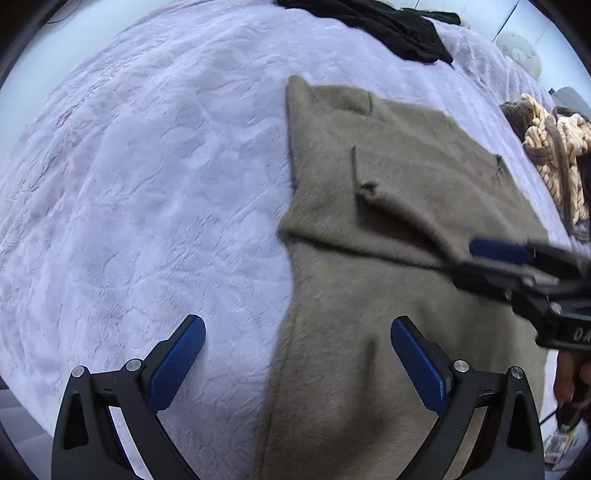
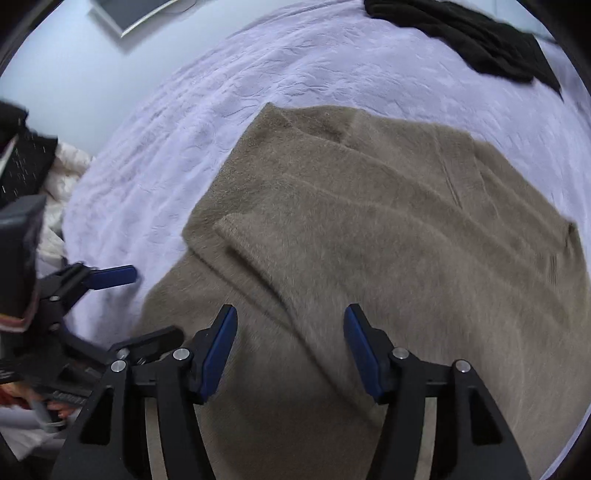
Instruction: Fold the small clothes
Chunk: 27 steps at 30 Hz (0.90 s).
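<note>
A taupe fuzzy sweater [image 1: 388, 206] lies spread on the lavender bedspread [image 1: 147, 184], with a sleeve folded across its body. My left gripper [image 1: 297, 328] is open and empty, hovering over the sweater's left edge. My right gripper [image 2: 290, 317] is open and empty above the sweater [image 2: 369, 221], near the folded sleeve. The right gripper also shows at the right of the left wrist view [image 1: 498, 254]. The left gripper shows at the left of the right wrist view [image 2: 110, 277].
A black garment [image 1: 388, 26] lies at the far end of the bed, also in the right wrist view [image 2: 472, 33]. A tan and brown knitted item [image 1: 554, 147] lies at the right edge. White bedding [image 2: 62, 177] lies at the left.
</note>
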Each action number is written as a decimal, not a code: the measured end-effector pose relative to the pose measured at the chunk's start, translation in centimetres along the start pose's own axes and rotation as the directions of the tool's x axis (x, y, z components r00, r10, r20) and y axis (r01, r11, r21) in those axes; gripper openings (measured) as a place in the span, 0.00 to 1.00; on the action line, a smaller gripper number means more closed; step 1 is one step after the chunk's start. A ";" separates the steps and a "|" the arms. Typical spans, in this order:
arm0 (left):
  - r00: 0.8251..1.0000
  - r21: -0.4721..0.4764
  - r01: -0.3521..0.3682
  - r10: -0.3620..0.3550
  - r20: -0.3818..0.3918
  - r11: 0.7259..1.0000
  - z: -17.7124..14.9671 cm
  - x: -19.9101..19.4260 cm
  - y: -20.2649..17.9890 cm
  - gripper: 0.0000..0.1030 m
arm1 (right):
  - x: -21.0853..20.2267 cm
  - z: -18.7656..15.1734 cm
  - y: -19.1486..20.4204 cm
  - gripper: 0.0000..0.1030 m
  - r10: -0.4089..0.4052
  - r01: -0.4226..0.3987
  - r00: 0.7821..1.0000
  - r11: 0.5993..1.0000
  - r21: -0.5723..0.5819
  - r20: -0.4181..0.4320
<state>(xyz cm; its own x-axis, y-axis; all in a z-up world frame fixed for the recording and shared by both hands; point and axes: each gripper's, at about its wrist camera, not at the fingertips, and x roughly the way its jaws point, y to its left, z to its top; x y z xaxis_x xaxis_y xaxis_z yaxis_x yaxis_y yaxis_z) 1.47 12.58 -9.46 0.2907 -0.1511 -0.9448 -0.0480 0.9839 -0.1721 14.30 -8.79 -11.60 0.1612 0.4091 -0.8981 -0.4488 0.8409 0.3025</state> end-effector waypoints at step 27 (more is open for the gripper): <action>0.974 -0.067 0.219 -0.222 -0.038 0.973 5.6 5.3 -4.4 0.18 | -9.6 -21.4 -22.2 0.06 -0.042 -0.260 0.946 0.496 0.828 0.322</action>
<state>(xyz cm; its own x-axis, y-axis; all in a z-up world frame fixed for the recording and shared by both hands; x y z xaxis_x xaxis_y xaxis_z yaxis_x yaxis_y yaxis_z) 8.54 8.01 -12.14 0.2580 -0.3689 -0.8930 -0.0473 0.9183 -0.3930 3.92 -38.93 -16.53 0.4541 0.4656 -0.7596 0.4635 0.6047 0.6477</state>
